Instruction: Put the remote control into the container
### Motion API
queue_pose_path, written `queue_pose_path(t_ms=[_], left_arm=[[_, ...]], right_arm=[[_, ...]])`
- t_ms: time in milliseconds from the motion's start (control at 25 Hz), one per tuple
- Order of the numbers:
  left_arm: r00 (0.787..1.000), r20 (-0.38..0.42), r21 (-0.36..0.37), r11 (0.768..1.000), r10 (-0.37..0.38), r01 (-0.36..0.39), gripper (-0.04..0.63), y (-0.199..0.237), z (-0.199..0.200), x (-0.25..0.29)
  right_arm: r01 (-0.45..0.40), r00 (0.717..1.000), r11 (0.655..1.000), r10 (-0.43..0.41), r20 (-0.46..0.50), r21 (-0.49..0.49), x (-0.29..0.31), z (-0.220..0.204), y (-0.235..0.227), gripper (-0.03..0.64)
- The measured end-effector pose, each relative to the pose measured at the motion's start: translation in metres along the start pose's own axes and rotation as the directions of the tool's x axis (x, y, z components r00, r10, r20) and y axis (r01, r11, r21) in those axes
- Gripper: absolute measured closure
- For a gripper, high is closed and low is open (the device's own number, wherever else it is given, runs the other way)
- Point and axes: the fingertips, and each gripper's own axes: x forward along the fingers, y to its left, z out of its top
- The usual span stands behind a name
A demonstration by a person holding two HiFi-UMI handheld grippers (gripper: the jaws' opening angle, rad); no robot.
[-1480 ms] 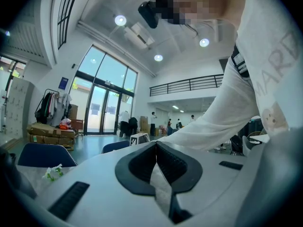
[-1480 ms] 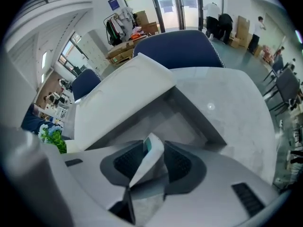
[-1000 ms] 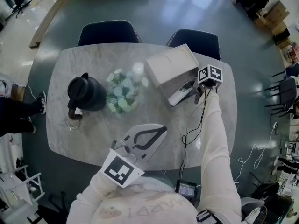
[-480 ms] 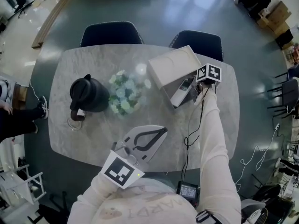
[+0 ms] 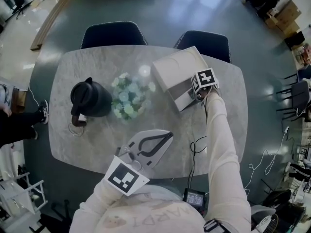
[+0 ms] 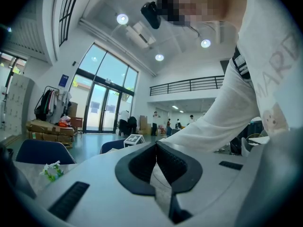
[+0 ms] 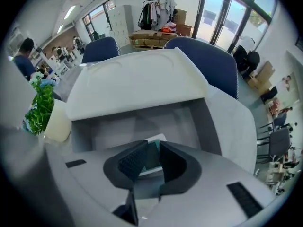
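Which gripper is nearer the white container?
Right. The right gripper hangs over the open container; its jaws have just been closing, a pale item in the container showing between them. The left gripper lies at the table's near edge, far off.

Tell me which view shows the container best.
The right gripper view: the container fills it, lid raised, its inside open to the camera. The head view shows it small, with the right gripper over its open end. The left gripper view does not show it.
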Motion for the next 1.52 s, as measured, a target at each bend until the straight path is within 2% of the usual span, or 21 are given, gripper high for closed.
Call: queue_pose_path(t_ms=[200, 280, 360, 440, 560, 720, 840, 1080, 1200, 1400, 1520], left_arm=[[1.000, 0.001, 0.006, 1.000, 0.006, -0.006, 0.584, 0.002, 0.000, -0.001], [1.000, -0.005, 0.010, 1.000, 0.008, -0.008, 0.584, 0.000, -0.001, -0.001], [1.000, -0.008, 0.022, 1.000, 0.010, -0.009, 0.584, -0.002, -0.002, -0.002], [1.000, -0.002, 0.027, 1.000, 0.011, -0.011, 0.584, -0.004, -0.001, -0.002], [1.000, 0.005, 0.029, 1.000, 0.008, -0.008, 0.584, -0.009, -0.001, -0.002], [1.000, 0.021, 0.032, 0.999, -0.002, 0.001, 0.584, -0.017, -0.002, -0.003], [1.000, 0.021, 0.001, 1.000, 0.007, -0.007, 0.584, -0.023, -0.004, -0.004], [1.000, 0.018, 0.022, 0.999, 0.022, -0.023, 0.584, -0.049, 0.002, -0.010], [0.999, 0.029, 0.036, 0.999, 0.025, -0.026, 0.584, -0.068, 0.012, -0.016], [0.999, 0.045, 0.054, 0.998, 0.024, -0.026, 0.584, -0.104, 0.028, -0.025], [0.998, 0.056, 0.067, 0.998, 0.016, -0.020, 0.584, -0.126, 0.039, -0.031]], right_arm=[[-0.031, 0.997, 0.999, 0.030, 0.076, 0.013, -0.007, 0.007, 0.008, 0.557], [-0.051, 0.986, 0.999, 0.049, 0.160, 0.009, -0.016, 0.011, 0.012, 0.575], [-0.106, 0.954, 0.994, 0.102, 0.281, -0.002, -0.031, 0.016, 0.022, 0.584], [-0.173, 0.894, 0.985, 0.157, 0.419, 0.000, -0.051, 0.018, 0.033, 0.588], [-0.230, 0.773, 0.973, 0.193, 0.604, -0.016, -0.086, 0.012, 0.047, 0.589], [-0.187, 0.616, 0.980, 0.170, 0.769, -0.067, -0.141, -0.012, 0.067, 0.589], [-0.150, 0.527, 0.984, 0.158, 0.835, -0.091, -0.180, -0.040, 0.088, 0.589], [-0.140, 0.396, 0.983, 0.169, 0.903, -0.122, -0.250, -0.108, 0.130, 0.589], [-0.136, 0.343, 0.980, 0.185, 0.921, -0.146, -0.285, -0.139, 0.149, 0.589], [-0.075, 0.290, 0.977, 0.213, 0.933, -0.200, -0.334, -0.188, 0.182, 0.589], [-0.067, 0.256, 0.974, 0.226, 0.940, -0.216, -0.357, -0.212, 0.200, 0.589]])
